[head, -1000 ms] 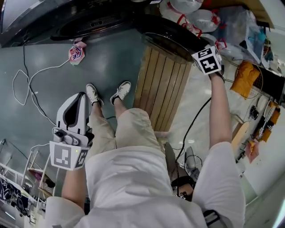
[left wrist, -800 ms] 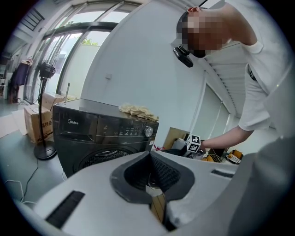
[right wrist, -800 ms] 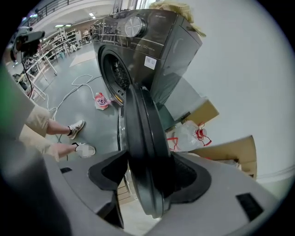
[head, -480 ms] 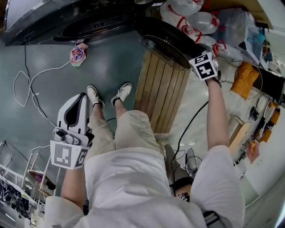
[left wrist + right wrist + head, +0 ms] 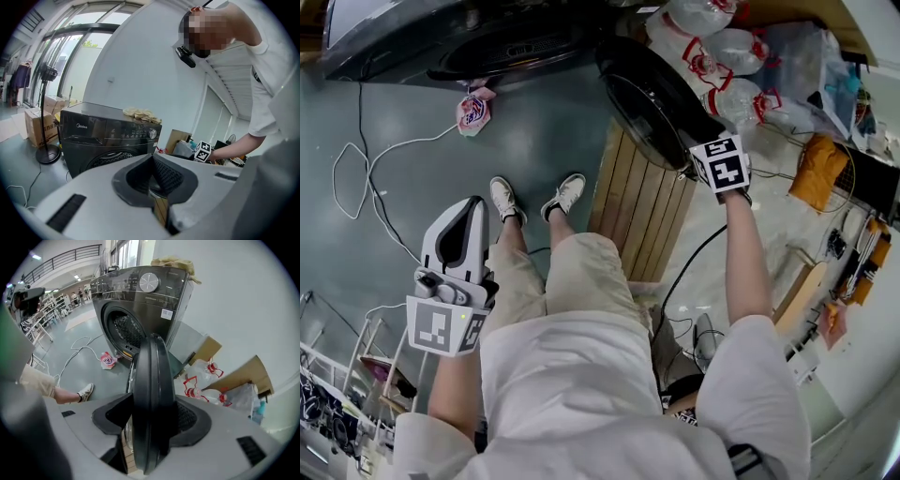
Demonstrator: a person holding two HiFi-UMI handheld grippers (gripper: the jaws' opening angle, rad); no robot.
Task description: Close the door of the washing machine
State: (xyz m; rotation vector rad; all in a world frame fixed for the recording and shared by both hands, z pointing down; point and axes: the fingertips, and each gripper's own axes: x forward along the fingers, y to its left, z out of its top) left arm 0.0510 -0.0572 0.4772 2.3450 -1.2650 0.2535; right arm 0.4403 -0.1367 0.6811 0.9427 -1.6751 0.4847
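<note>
I am gripping the round black door (image 5: 652, 101) of the dark grey front-loading washing machine (image 5: 140, 289) with the right claw (image 5: 150, 411). Its jaws have just been closing, and the thick rim of the door is standing edge-on between them, with the pads lying against both of its sides. The door is still hanging open, swung away from the round drum opening (image 5: 123, 331) and reaching over the slatted wooden board (image 5: 642, 211) on the grey-green floor (image 5: 422, 122). The left claw (image 5: 153, 161) is hovering well apart from the door and pointing toward the machine, its jaws meeting at the tips with nothing between them. A crumpled beige cloth (image 5: 174, 262) is lying on top of the machine, and a pink-and-white packet (image 5: 473, 108) is lying on the floor in front of it.
</note>
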